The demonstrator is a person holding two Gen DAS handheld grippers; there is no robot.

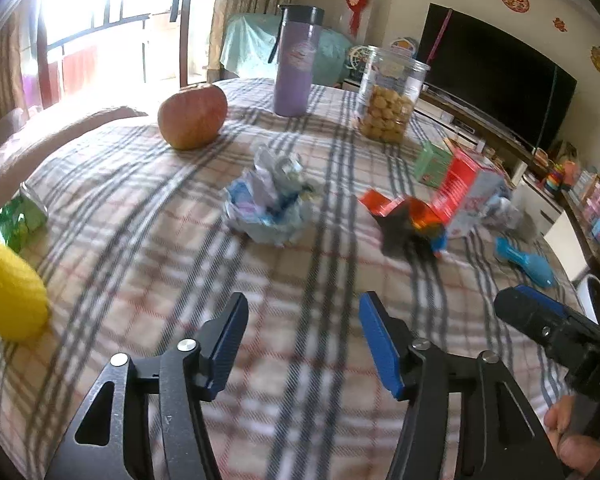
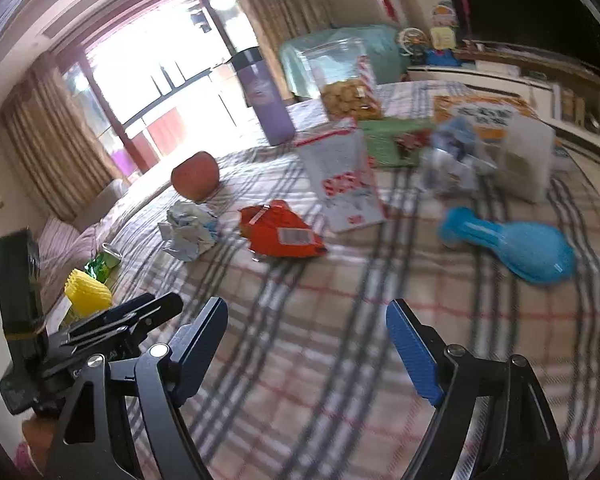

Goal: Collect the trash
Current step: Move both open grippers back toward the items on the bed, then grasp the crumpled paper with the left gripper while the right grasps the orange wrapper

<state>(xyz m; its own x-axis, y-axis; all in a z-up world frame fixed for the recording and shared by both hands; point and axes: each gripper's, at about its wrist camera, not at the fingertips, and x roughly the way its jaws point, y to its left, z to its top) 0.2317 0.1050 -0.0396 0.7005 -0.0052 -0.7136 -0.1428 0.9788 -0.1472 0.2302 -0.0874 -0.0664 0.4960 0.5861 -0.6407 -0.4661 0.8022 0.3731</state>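
Observation:
A crumpled white-and-blue paper wad [image 1: 269,204] lies mid-table ahead of my left gripper [image 1: 303,312], which is open and empty; the wad also shows in the right wrist view [image 2: 190,230]. A crushed red-orange wrapper [image 1: 408,216] lies to its right, also in the right wrist view [image 2: 282,230]. My right gripper [image 2: 306,318] is open and empty, low over the plaid cloth, with the wrapper ahead and left of it. More crumpled paper [image 2: 450,160] lies farther right. A green wrapper [image 1: 18,220] sits at the left edge.
An orange pumpkin [image 1: 193,115], a purple bottle [image 1: 296,62], a snack jar [image 1: 390,96], a green box [image 1: 432,162] and a red-and-white carton [image 1: 466,188] stand at the back. A blue plastic toy [image 2: 512,244] lies right. A yellow object [image 1: 8,284] sits at the left.

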